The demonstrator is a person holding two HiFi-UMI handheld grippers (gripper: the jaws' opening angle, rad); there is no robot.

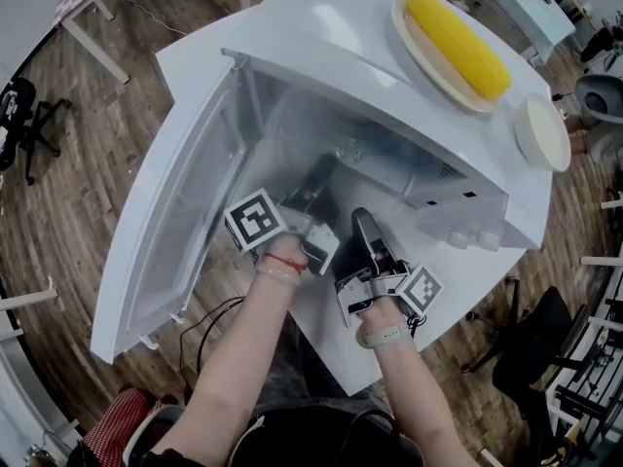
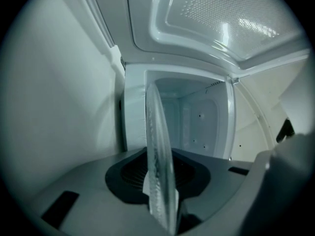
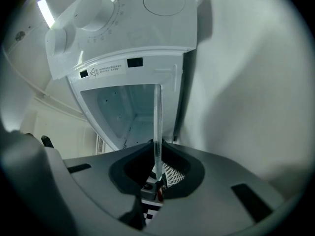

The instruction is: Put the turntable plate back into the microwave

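Observation:
The white microwave (image 1: 321, 56) stands with its door (image 1: 185, 212) swung open to the left. Both grippers reach level into its mouth. The clear glass turntable plate (image 2: 158, 146) stands edge-on between the jaws of my left gripper (image 2: 165, 200), with dark gaps showing on both sides of it, so those jaws stand open around it. In the right gripper view the same plate (image 3: 157, 122) runs as a thin upright line, and my right gripper (image 3: 156, 181) is shut on its rim. In the head view the grippers (image 1: 316, 188) (image 1: 362, 224) sit side by side.
On top of the microwave lies a yellow corn cob (image 1: 458, 32) on a cream plate (image 1: 424, 54), with a small round dish (image 1: 542, 132) to its right. The control knobs (image 3: 93, 6) are at the front panel. A white table (image 1: 190, 61) carries the microwave; wooden floor surrounds it.

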